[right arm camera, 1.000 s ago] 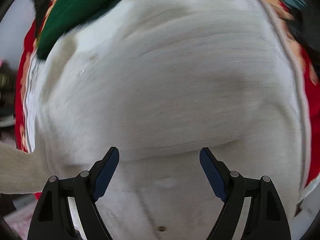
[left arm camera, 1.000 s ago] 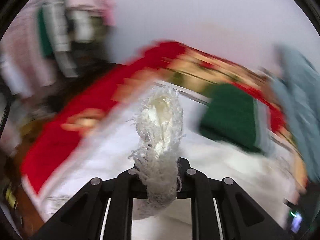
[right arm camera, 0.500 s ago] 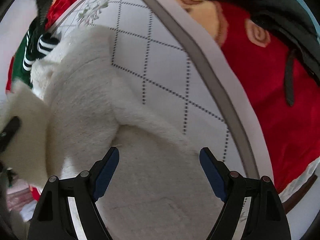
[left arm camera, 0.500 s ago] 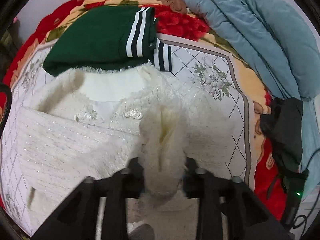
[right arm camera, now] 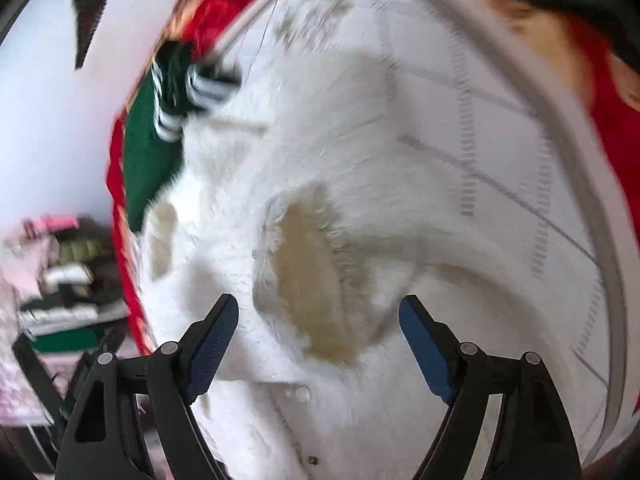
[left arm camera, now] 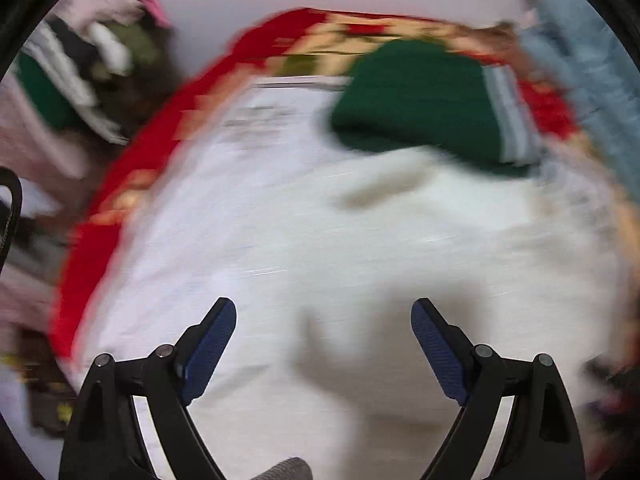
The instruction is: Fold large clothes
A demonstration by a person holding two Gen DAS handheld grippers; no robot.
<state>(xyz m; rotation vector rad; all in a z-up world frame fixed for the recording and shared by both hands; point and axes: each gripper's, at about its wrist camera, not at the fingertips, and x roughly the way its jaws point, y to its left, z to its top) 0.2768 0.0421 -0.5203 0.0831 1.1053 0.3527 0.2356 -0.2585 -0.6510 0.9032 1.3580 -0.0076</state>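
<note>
Fluffy white garment (right arm camera: 320, 208) spread beneath both hand-held grippers, left (left arm camera: 323, 330) and right (right arm camera: 319, 322), fingers wide apart, empty.

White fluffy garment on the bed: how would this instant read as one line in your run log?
left gripper: open, empty | right gripper: open, empty | white garment: lying on bed | green garment: folded beyond it | view: blurred

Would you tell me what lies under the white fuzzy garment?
The white fuzzy garment lies on a quilted bed cover with red floral borders. Whatever sits directly beneath its middle is covered.
</note>
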